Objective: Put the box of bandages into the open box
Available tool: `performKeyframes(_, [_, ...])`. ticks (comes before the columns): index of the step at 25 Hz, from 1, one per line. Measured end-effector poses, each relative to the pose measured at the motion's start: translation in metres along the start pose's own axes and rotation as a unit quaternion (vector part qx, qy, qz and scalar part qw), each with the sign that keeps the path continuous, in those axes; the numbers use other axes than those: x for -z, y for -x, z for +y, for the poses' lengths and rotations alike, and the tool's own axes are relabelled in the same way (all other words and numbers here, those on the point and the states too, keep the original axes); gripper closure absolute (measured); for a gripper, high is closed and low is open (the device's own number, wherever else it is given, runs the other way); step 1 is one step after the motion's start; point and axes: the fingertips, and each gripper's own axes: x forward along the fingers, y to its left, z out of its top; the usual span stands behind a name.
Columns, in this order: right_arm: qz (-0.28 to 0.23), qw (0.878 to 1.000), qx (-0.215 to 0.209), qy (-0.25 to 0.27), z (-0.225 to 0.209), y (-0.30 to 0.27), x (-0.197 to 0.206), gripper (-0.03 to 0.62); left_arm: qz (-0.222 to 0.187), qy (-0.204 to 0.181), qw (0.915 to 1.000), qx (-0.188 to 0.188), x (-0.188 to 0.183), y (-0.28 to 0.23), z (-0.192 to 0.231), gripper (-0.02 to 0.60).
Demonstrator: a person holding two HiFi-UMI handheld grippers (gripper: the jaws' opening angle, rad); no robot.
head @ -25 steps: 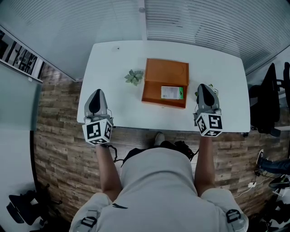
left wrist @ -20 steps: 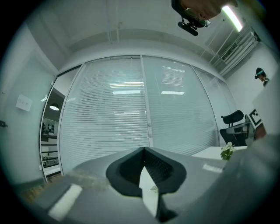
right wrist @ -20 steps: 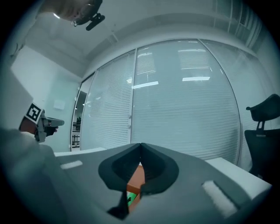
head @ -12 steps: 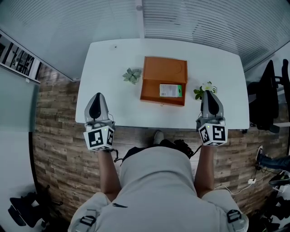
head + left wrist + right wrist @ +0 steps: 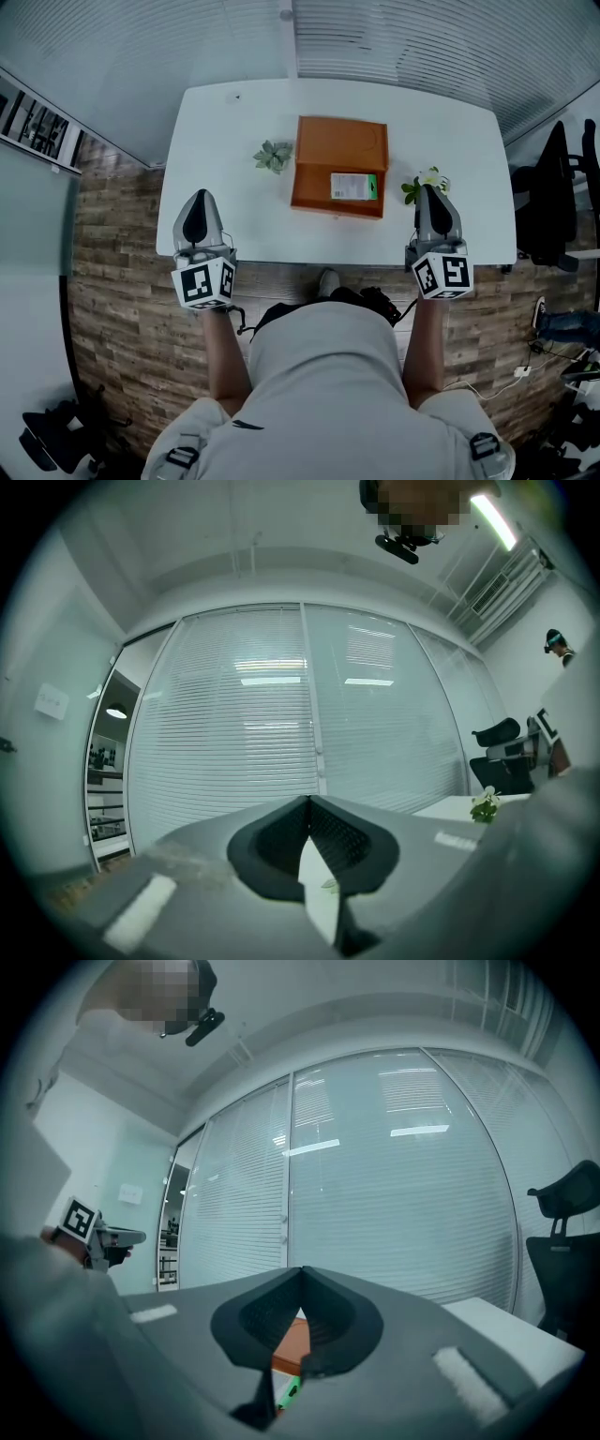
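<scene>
**Both grippers closed, box of bandages in the orange box**

The left gripper [image 5: 198, 199] and the right gripper [image 5: 430, 195] hang at the near edge of the white table [image 5: 234, 141]. Both have their jaws pressed together with nothing between them. The box of bandages [image 5: 354, 187] seems to lie inside the orange box [image 5: 339, 150], at its near side. A small plant [image 5: 274, 156] sits just left of the orange box.

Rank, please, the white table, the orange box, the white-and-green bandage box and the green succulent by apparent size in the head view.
1. White rectangular table
2. Orange flat cardboard box
3. White-and-green bandage box and small green succulent plant: too alike to rank.
</scene>
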Motion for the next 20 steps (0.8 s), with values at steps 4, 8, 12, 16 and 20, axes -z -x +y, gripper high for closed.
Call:
performKeyframes(4, [0.005, 1.0, -0.004, 0.019, 0.005, -0.002, 0.002, 0.595, 0.0, 0.0, 1.0, -0.001, 0.001, 0.0, 0.004, 0.575])
performKeyframes(8, [0.005, 1.0, -0.008, 0.017, 0.01, -0.003, 0.003, 0.595, 0.003, -0.001, 1.0, -0.001, 0.002, 0.002, 0.006, 0.575])
performKeyframes(12, [0.009, 1.0, -0.011, 0.021, 0.012, -0.003, 0.005, 0.595, 0.006, -0.002, 1.0, -0.002, 0.004, 0.003, 0.008, 0.575])
performKeyframes(16, [0.013, 0.999, -0.014, 0.036, 0.016, -0.004, 0.007, 0.595, 0.007, -0.002, 1.0, -0.003, 0.005, 0.003, 0.008, 0.575])
performKeyframes(20, [0.012, 0.999, -0.019, 0.028, 0.017, -0.004, 0.006, 0.594, 0.008, -0.002, 1.0, -0.001, 0.004, 0.004, 0.006, 0.575])
